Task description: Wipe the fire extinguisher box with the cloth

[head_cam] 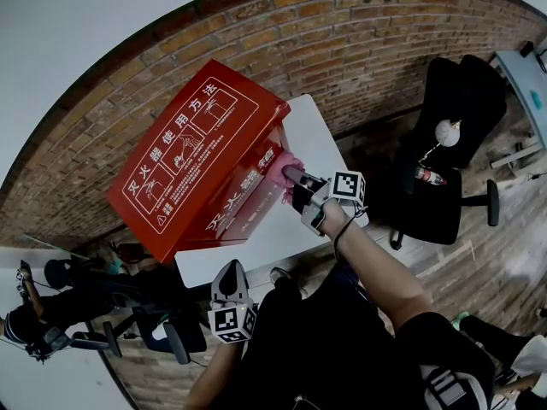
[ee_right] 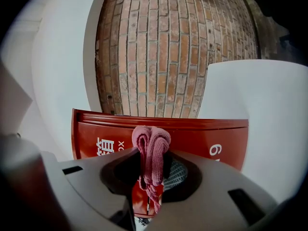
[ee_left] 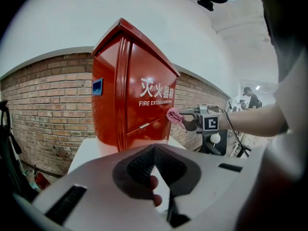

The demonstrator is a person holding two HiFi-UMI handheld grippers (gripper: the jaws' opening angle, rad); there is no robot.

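Note:
The red fire extinguisher box [head_cam: 197, 161] stands on a white table [head_cam: 318, 139] in front of a brick wall. My right gripper [head_cam: 295, 178] is shut on a bunched pink cloth [head_cam: 286, 171] and presses it against the box's front face, near the right edge. In the right gripper view the cloth [ee_right: 151, 148] sticks out between the jaws and touches the red box [ee_right: 207, 139]. The left gripper view shows the box [ee_left: 132, 100], the cloth [ee_left: 173, 115] and the right gripper [ee_left: 186, 118] from the side. My left gripper [head_cam: 229, 272] hangs low, off the table's near edge, shut and holding nothing [ee_left: 155, 150].
The brick wall [head_cam: 342, 41] runs behind the table. A black office chair [head_cam: 453, 135] carrying small items stands to the right on the wooden floor. Dark equipment [head_cam: 77, 301] sits at the lower left. A pale desk corner [head_cam: 526, 79] shows at the far right.

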